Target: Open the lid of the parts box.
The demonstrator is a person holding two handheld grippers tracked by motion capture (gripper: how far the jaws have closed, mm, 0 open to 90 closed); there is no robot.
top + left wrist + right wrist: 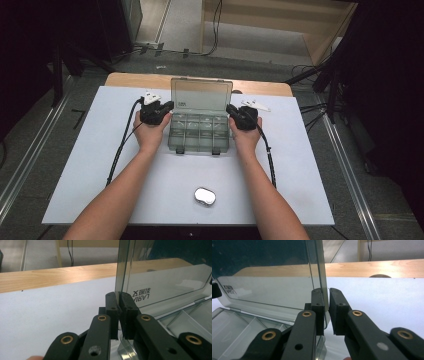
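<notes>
Nearest to us on the white table (pixel 100 200) lies a small silvery oval case (pixel 204 196), well apart from everything else and untouched.

Farther in, at the middle of the table, stands the clear plastic organizer box (pixel 199 134), its tray divided into compartments with its two latches facing our near edge. Its lid (pixel 201 94) stands upright from the far side of the tray, hinged there, with a small label near its lower left corner.

We hold the lid from both sides. Our left gripper (pixel 169 105) sits at the box's left end; in the left gripper view its jaws are clenched on the lid's left edge (pixel 122 277), the pads pressing the thin clear panel between them. Our right gripper (pixel 230 108) sits at the right end; in the right gripper view its jaws (pixel 325 312) are closed on the lid's right edge (pixel 319 265), the panel pinched between the pads.

Beyond the box, a strip of bare wooden tabletop (pixel 135 80) runs along the far edge, and past it the floor with cables (pixel 216 30).
</notes>
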